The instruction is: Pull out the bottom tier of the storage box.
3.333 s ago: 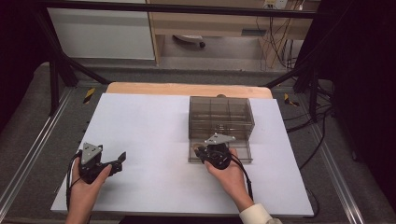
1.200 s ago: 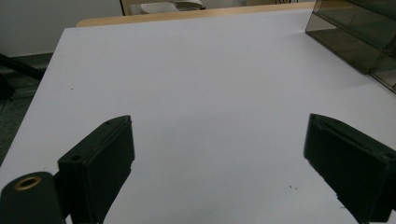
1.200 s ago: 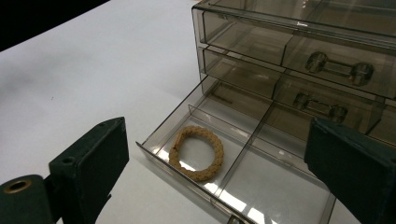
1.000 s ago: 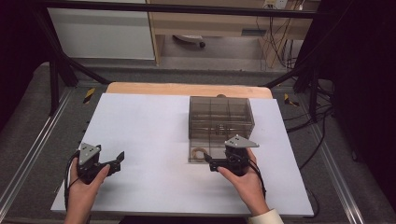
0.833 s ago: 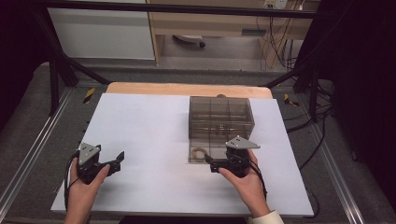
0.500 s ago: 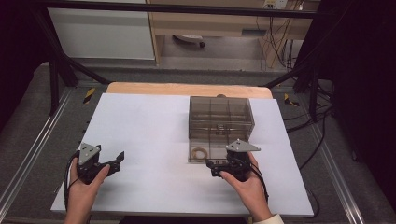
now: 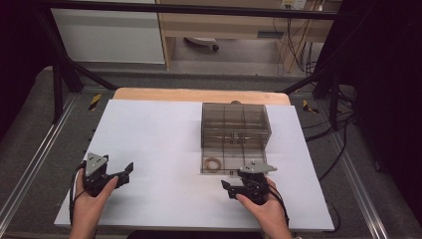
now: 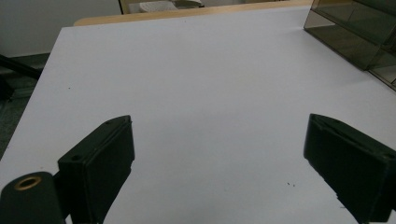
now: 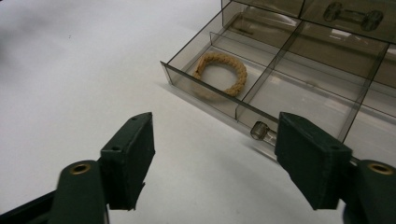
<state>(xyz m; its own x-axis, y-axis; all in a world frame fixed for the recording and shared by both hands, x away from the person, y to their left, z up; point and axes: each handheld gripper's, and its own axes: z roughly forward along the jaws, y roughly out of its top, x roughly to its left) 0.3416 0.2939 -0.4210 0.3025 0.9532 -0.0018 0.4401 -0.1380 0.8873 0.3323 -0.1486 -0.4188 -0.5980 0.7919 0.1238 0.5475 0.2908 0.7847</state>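
In the right gripper view, the smoked drawer box (image 9: 327,56) is running off the frame at three o'clock, its dumbbell-shaped item (image 9: 352,15) showing only dimly through tinted plastic; the drawer knob (image 9: 259,130) is sitting partly hidden behind one jaw.

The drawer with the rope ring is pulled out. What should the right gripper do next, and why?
Probably slide the right gripper forward so its jaws straddle the small clear knob on the drawer front. Its jaws have just been closing, with nothing between them, and the knob sits just ahead. The rope ring lies in the open drawer.
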